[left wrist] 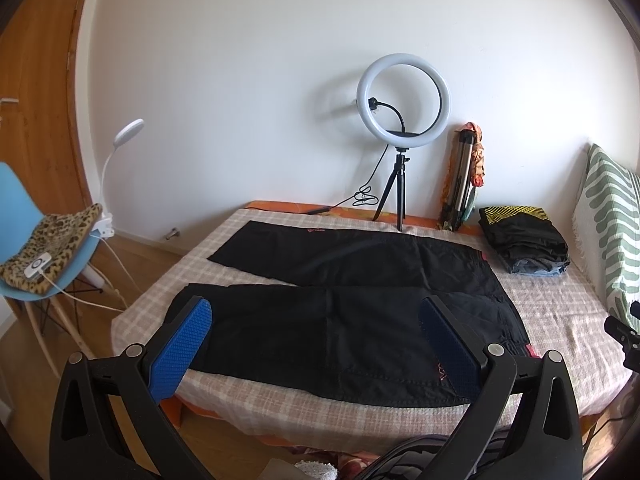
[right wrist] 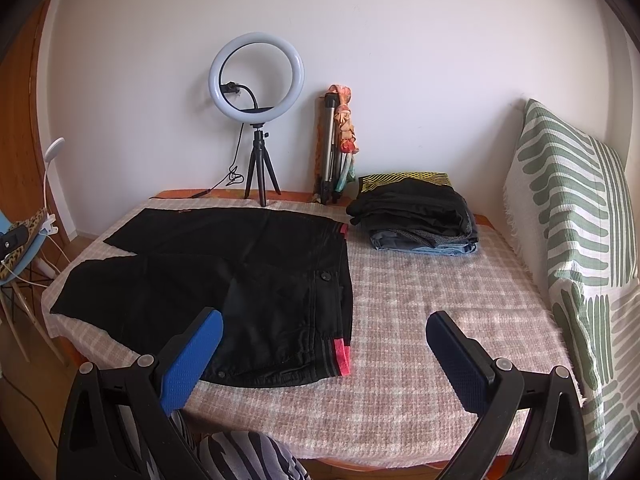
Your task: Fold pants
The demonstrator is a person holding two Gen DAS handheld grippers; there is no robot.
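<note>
While the black pants (left wrist: 352, 308) are lying flat w/ legs spread apart on the checked bed cover (right wrist: 420, 320), both grippers are hovering near the front edge. Left gripper (left wrist: 316, 320) is holding its jaws wide apart, gripping nothing; right gripper (right wrist: 324, 332) likewise, spread & empty, by the waistband. Folded clothes pile (right wrist: 416, 216) is sitting behind, near the ring light (right wrist: 256, 76).
</note>
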